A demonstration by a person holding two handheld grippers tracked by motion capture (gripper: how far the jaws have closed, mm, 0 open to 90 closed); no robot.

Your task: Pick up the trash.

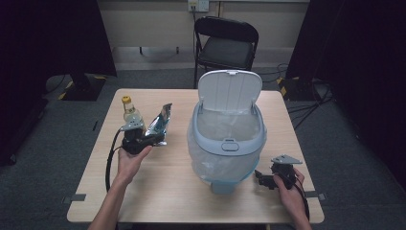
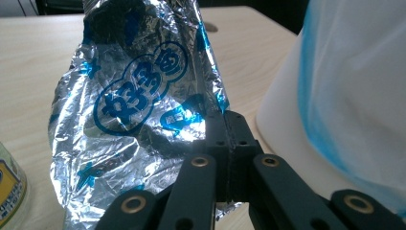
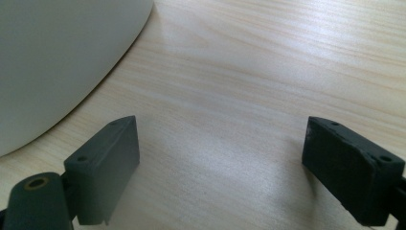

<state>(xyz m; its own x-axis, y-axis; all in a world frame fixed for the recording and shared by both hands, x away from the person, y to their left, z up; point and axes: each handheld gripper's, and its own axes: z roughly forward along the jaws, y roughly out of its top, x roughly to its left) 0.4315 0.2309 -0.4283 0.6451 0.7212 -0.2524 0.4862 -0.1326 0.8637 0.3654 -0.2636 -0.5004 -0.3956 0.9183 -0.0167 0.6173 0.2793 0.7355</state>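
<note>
A crinkled silver foil snack bag with blue print stands up from the table left of the bin. My left gripper is shut on its lower edge. In the left gripper view the two black jaws meet at the bag's bottom right corner, and my left gripper pinches the foil. The white and pale blue bin stands mid-table with its lid flipped up and a clear liner inside. My right gripper rests low by the bin's right base. Its jaws stand wide apart over bare wood.
A small bottle with a yellow cap stands just behind my left gripper; its label shows at the edge of the left gripper view. The bin's wall is close on the right of the bag. A black folding chair stands beyond the table.
</note>
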